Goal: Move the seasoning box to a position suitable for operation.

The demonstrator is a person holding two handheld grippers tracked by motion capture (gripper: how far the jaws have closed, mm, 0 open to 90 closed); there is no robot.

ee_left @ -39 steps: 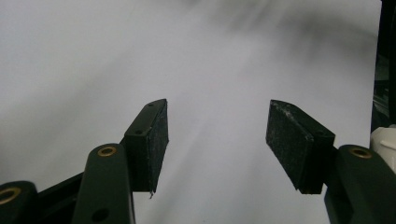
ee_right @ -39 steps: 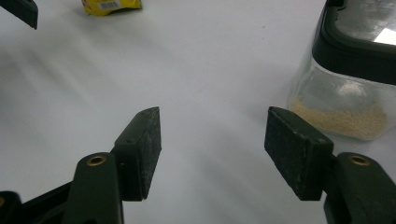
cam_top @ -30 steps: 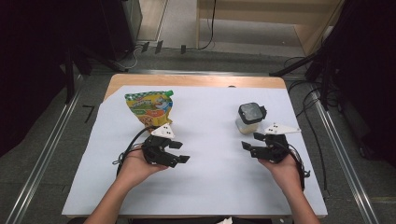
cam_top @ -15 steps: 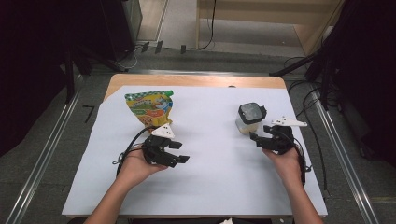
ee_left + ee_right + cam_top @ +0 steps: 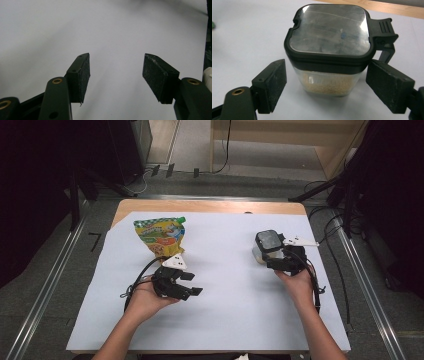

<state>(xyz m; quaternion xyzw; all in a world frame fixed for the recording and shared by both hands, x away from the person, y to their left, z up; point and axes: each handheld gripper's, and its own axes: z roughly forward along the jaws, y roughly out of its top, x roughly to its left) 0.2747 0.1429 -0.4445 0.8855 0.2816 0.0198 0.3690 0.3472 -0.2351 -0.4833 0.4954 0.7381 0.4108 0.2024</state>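
your right claw (image 5: 278, 260) sits at the near side of the clear container (image 5: 267, 247), on the right half of the white sheet (image 5: 225, 320) that covers the counter (image 5: 210, 206). its jaws have just been opening, and they now stand wide, one on each side of the container's lower body. in the right gripper view a gap of white sheet shows between the left pad and the clear wall, while the right pad (image 5: 388, 86) lies close beside the wall; whether it touches, you cannot tell from here. the container stands upright, with a black-rimmed lid, a latch tab at its right in the right gripper view, and a layer of fine tan grains at the bottom.

your left claw (image 5: 187, 285) rests in your left hand (image 5: 147, 299) on the left half of the sheet, well apart from the container. its jaws are partly spread with nothing between them; the left gripper view shows bare white sheet between the two pads (image 5: 81, 77).

a colourful pouch (image 5: 161, 235) with a green cap lies flat on the sheet just beyond your left claw, its bottom edge near the grey plate on the gripper.
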